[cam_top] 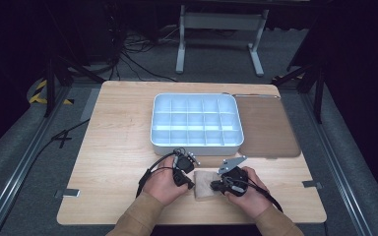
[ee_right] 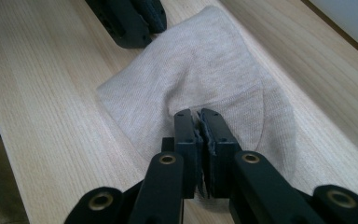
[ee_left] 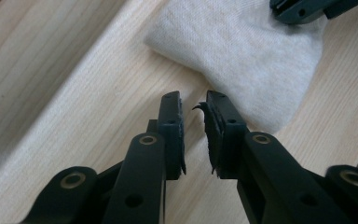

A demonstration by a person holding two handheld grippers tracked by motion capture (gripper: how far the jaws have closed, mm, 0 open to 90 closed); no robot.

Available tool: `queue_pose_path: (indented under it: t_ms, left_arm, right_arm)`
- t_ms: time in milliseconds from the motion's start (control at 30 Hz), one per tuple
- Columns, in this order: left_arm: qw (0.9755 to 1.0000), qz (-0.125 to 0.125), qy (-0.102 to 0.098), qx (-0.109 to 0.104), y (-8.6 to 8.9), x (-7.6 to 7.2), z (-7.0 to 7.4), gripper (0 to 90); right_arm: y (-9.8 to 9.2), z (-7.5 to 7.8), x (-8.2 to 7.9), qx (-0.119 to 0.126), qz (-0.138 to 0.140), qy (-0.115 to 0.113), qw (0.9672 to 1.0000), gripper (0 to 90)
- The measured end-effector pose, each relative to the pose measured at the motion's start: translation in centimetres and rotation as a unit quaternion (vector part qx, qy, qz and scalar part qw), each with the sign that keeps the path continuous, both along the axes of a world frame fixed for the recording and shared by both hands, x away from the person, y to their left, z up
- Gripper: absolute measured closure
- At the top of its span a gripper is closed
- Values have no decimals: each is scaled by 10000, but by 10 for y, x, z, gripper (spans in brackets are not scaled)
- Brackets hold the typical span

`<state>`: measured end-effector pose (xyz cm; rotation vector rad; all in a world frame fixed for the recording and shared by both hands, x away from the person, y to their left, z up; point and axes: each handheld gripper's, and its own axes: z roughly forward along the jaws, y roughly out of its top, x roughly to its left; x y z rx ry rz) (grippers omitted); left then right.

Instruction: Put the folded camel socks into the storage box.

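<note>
Folding beige cloth (cam_top: pixel 207 184) at table's (cam_top: pixel 118 147) near edge, in front of white divided tray (cam_top: pixel 196 120). Right gripper (ee_right: pixel 200 115) pinching raised fold (keep hold firm). Left gripper (ee_left: pixel 193 100) slightly parted, empty, beside cloth edge; should catch corner squarely before pulling.

White divided tray (cam_top: pixel 197 142), brown mat (cam_top: pixel 268 128)

floor: grey carpet (cam_top: pixel 216 59) | cables (cam_top: pixel 138 46) | white frame (cam_top: pixel 221 22) | yellow-black tape (cam_top: pixel 39 93) | surroundings dark
</note>
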<state>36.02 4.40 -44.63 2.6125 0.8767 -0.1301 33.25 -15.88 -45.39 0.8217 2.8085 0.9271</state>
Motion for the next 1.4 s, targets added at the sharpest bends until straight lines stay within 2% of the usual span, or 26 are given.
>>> queue_pose_path:
  t_ms: [133, 367, 667, 867, 1033, 1133, 1267, 1400]
  left_arm:
    - [10000, -11, 47, -7, -3, 1, 0, 817]
    - [9999, -96, -5, -80, -6, 3, 4, 822]
    - [9978, -237, -150, -607, -9, 2, 12, 818]
    - [9963, -373, -245, -736, -12, -1, 16, 825]
    - [9939, -481, -247, -957, -23, -4, 16, 815]
    - [9935, -636, -326, -889, -30, -5, 14, 815]
    - [9935, -642, -352, -874, -30, -6, 14, 814]
    - [9943, -581, -336, -833, -28, -6, 16, 813]
  right_arm:
    - [-2, -1, -1, 74, -24, -13, 10000, 860]
    - [-4, -2, -2, 138, -27, -82, 9999, 860]
    - [-5, -4, -4, 175, 7, -175, 9997, 861]
    - [-5, -4, -3, 192, 18, -150, 9997, 860]
    - [-6, -4, -3, 207, 9, -148, 9997, 858]
    - [-6, -5, -3, 240, 23, -146, 9996, 856]
    - [-6, -5, -3, 225, 42, -172, 9996, 851]
    - [-5, -2, -5, 168, 77, -218, 9996, 804]
